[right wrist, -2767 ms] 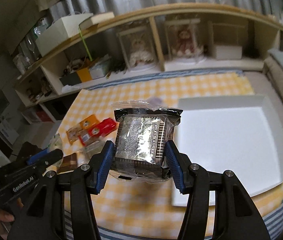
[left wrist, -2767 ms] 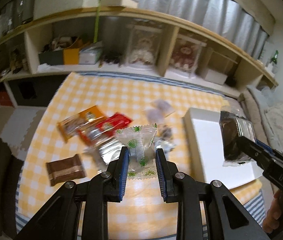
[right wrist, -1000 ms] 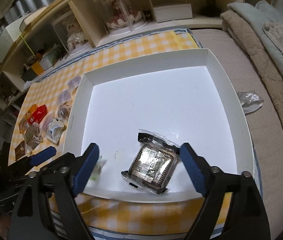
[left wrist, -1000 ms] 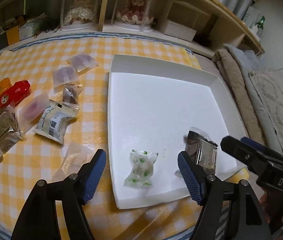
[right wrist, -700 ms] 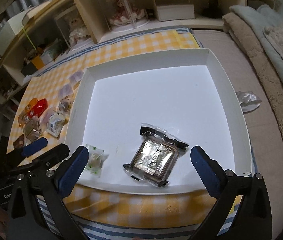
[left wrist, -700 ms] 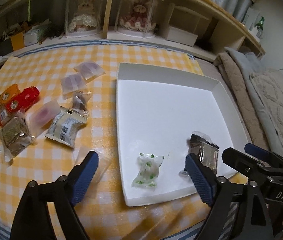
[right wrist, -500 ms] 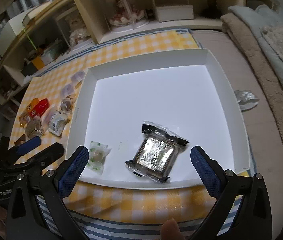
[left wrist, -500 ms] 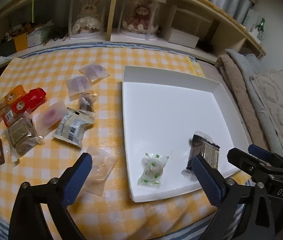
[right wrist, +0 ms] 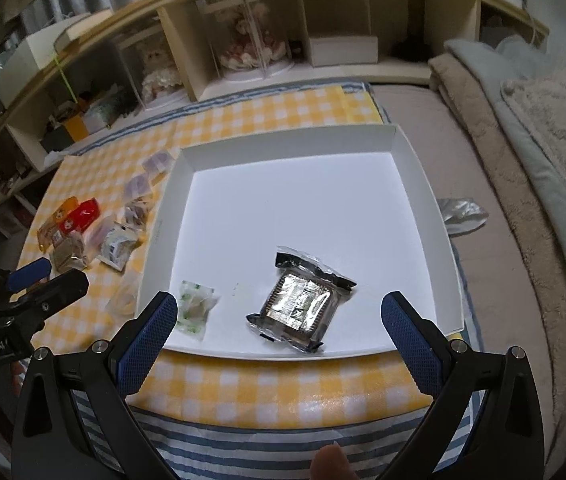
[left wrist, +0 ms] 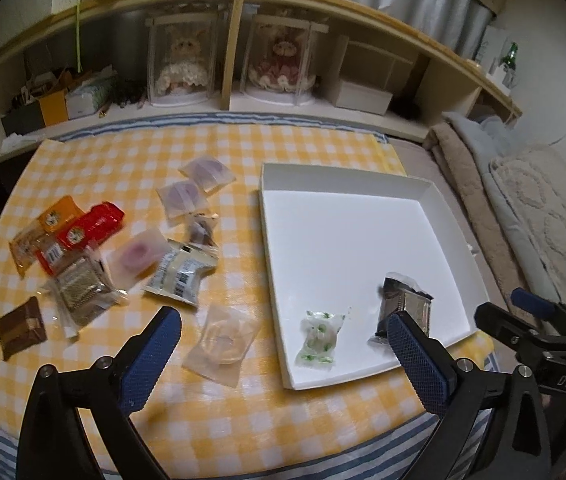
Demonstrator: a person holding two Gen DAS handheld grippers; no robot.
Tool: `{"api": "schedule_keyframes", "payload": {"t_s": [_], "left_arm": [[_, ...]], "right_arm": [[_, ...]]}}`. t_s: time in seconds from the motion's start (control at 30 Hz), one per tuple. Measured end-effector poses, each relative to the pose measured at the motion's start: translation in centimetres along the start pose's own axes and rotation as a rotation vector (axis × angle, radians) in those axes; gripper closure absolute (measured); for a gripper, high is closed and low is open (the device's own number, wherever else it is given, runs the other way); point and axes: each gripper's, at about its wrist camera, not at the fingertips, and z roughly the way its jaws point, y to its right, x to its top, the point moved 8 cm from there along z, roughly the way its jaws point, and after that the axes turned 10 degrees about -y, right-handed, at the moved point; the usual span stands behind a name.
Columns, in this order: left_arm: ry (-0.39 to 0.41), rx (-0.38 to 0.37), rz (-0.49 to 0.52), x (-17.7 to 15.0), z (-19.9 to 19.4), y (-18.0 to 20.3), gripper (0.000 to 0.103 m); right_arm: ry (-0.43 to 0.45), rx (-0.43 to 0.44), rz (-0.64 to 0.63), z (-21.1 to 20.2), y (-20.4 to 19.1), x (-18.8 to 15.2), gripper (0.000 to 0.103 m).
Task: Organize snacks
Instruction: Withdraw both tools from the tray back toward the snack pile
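The left wrist view's right fingertip pad [left wrist: 417, 354] covers the lower edge of the dark foil packet [left wrist: 405, 310] in the white tray [left wrist: 273, 248], and the print on the packets [left wrist: 181, 274] heaped on the checked cloth [left wrist: 243, 412] is too small and smeared to read. In the right wrist view the left fingertip pad [right wrist: 149, 340] hides a corner of the green-speckled sweet [right wrist: 195, 308], and a blurred fingertip [right wrist: 329, 462] is cut off by the bottom edge. What lies in the shelf's [right wrist: 179, 54] dim left compartments cannot be told
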Motion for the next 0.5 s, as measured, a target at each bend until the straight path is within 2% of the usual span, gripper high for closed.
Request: {"api": "schedule_keyframes", "payload": {"t_s": [0.5], "left_arm": [[0.048, 0.005, 0.029, -1.6, -6.3, -4.1, 0.0]], "right_arm": [[0.076, 0.039, -0.039, -3.6, -4.2, -0.4, 0.0]]}}
